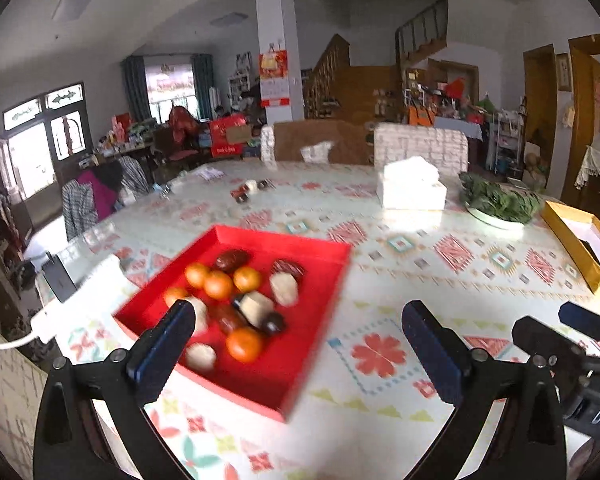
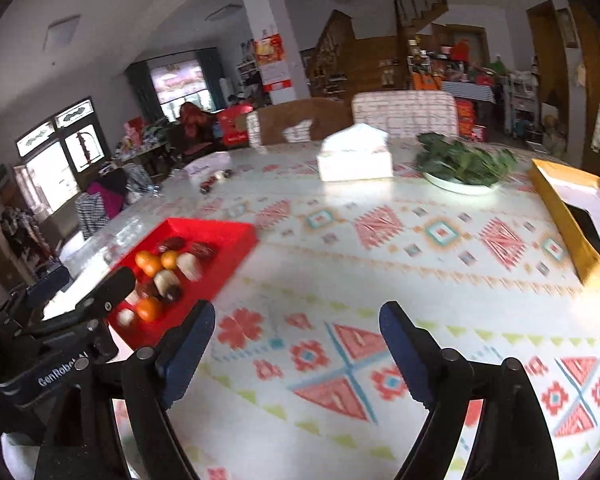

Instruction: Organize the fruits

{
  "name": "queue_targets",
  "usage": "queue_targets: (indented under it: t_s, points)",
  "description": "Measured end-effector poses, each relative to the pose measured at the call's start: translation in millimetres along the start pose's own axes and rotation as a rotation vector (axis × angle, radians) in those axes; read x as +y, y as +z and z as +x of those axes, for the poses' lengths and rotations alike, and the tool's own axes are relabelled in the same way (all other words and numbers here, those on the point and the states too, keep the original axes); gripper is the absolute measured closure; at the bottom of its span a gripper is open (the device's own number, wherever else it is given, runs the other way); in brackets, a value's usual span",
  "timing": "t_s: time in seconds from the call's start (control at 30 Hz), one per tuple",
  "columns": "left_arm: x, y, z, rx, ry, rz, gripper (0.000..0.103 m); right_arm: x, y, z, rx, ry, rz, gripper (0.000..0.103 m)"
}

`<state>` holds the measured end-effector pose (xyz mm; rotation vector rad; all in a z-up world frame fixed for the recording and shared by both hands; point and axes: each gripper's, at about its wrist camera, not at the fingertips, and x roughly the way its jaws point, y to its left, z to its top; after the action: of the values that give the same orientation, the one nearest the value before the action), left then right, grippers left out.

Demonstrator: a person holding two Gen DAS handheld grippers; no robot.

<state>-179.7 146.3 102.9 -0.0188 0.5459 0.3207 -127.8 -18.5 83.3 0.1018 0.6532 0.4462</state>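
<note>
Both claws hover over the patterned desk (image 1: 440, 264) with nothing in them. The left claw (image 1: 300, 352) gapes wide, its blue pads framing the near end of the red tray (image 1: 324, 256) at lower centre of its view. In that tray the fruits (image 1: 236, 300) lie loosely heaped: orange mandarins, dark reddish pieces and pale ones, all a bit blurred. The right claw (image 2: 296, 356) is also spread apart and empty, over bare tablecloth, with the tray off at its middle left. Farther back stand a white tissue box (image 1: 412, 188), a plate of greens (image 1: 500, 200) and, at right, a yellow box (image 1: 580, 236).
</note>
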Motion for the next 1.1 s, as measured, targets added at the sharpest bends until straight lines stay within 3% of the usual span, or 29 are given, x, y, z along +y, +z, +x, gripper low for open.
queue_targets:
  t_s: [0.27, 0.7, 0.9, 1.1]
  points:
    - [-6.1, -11.0, 2.8, 0.04, -0.023, -0.004, 0.0, -8.1, -24.6, 1.5, 0.044, -0.025, 0.003, 0.015]
    - [9.6, -16.8, -3.4, 0.032, -0.023, -0.025, 0.0, 24.9, -36.2, 7.2, 0.067, -0.022, -0.064, 0.014]
    - [17.7, -16.5, -9.4, 0.01, -0.015, -0.039, 0.0, 31.8, -38.2, 9.4, 0.073, -0.017, -0.077, 0.013]
    - [19.6, -16.2, -25.6, -0.086, 0.035, -0.037, 0.0, 37.7, -41.1, 7.6, 0.07, -0.012, -0.092, 0.013]
